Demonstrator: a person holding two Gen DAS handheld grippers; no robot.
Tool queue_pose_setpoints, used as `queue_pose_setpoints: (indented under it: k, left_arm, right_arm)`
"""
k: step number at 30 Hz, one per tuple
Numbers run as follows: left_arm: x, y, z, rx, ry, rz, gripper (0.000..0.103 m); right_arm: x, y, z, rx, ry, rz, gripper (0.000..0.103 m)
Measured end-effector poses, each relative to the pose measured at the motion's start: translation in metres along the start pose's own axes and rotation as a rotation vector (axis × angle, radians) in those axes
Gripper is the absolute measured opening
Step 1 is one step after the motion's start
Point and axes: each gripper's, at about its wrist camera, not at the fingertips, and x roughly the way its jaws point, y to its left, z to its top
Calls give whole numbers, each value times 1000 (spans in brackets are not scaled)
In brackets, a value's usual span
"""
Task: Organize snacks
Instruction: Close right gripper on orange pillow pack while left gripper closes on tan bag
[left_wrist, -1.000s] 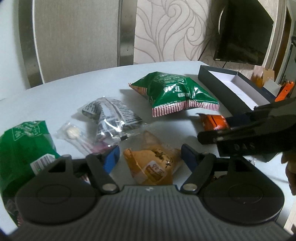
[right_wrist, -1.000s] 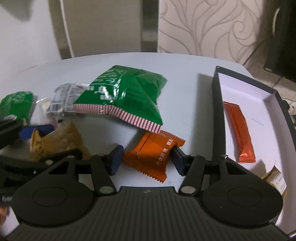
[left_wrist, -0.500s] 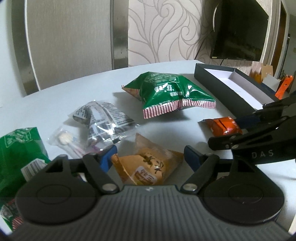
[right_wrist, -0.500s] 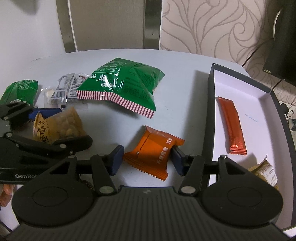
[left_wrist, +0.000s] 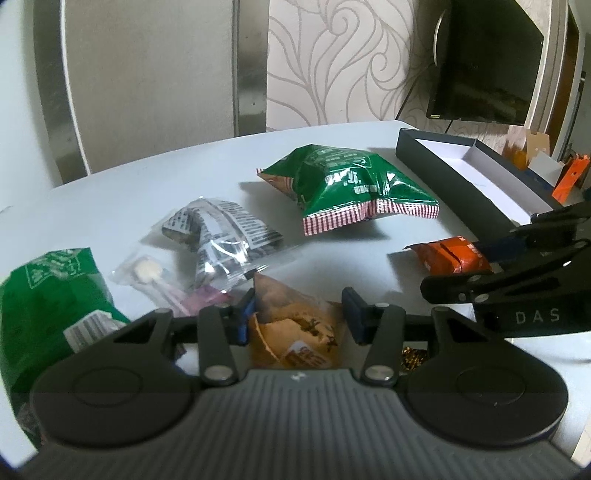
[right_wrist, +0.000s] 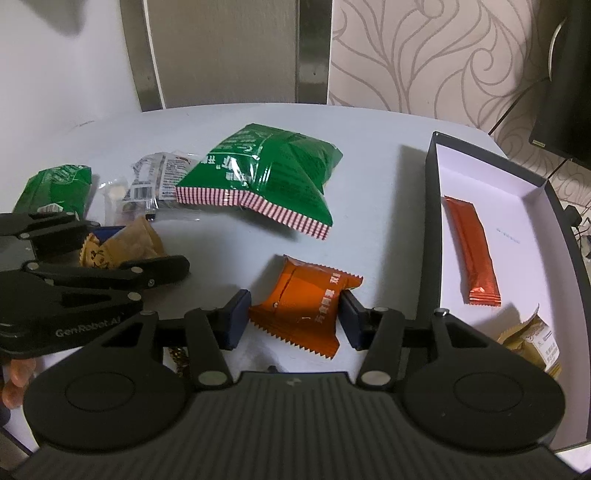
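My left gripper (left_wrist: 295, 315) is shut on a tan snack packet (left_wrist: 295, 332), held above the white table (left_wrist: 147, 184); that packet also shows in the right wrist view (right_wrist: 122, 247). My right gripper (right_wrist: 291, 317) is shut on an orange snack packet (right_wrist: 306, 299), also seen from the left wrist (left_wrist: 448, 254). A dark box with a white inside (right_wrist: 532, 206) lies to the right and holds an orange bar (right_wrist: 471, 247) and a tan packet (right_wrist: 532, 339).
A big green chip bag (right_wrist: 269, 177) lies mid-table. A clear printed bag (left_wrist: 218, 236), a small clear packet (left_wrist: 147, 273) and a second green bag (left_wrist: 48, 291) lie on the left. A black screen (left_wrist: 484, 59) hangs behind the box.
Both grippers closed on their packets. The left gripper has lifted the tan packet off the table; the right gripper's jaws now press the orange packet's sides.
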Motion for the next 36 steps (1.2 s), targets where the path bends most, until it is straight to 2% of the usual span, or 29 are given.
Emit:
queue_pose_setpoints:
  k: [14,22,36]
  left_arm:
    - [-8,11,-2,-26,1,2,49]
    - [-15,14,-4,-33,-10,-8,41]
    - [-35,18,-6,-43,-36,-18,33]
  right_arm:
    - [-14,12,-2,4,-14,15,58]
    - [-23,18,-6,-19,-21,15,57]
    - [-47,30,-5,-31,-70,38,56]
